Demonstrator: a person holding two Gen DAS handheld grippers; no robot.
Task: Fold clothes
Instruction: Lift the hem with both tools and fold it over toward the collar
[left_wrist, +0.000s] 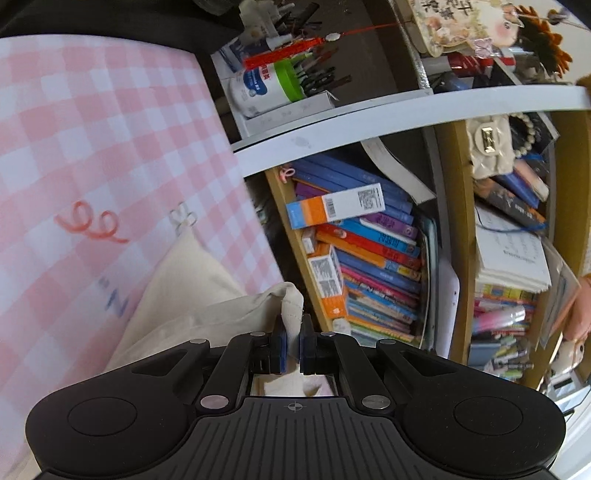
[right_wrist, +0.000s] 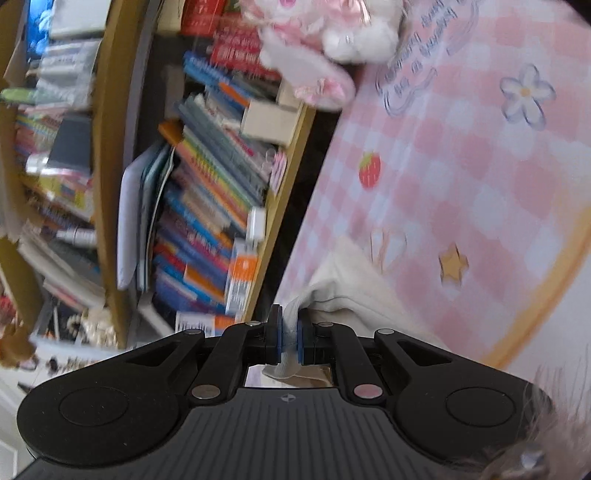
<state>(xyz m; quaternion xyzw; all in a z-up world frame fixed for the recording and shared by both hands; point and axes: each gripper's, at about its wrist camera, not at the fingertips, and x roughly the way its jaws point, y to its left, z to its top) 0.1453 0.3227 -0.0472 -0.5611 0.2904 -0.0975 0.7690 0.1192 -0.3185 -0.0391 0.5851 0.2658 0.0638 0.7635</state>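
A cream cloth garment (left_wrist: 192, 295) lies partly on the pink checked table cover (left_wrist: 92, 147). My left gripper (left_wrist: 291, 332) is shut on a hemmed edge of the garment and holds it lifted off the cover. In the right wrist view my right gripper (right_wrist: 290, 332) is shut on another edge of the same cream garment (right_wrist: 347, 295), which trails back onto the pink checked cover (right_wrist: 461, 184). Both views are tilted, and the right wrist view is blurred.
A wooden bookshelf packed with books (left_wrist: 369, 240) stands just past the table edge and also shows in the right wrist view (right_wrist: 207, 206). A white shelf board (left_wrist: 406, 110) carries bottles and pens. A pink plush toy (right_wrist: 325, 40) sits at the table's far end.
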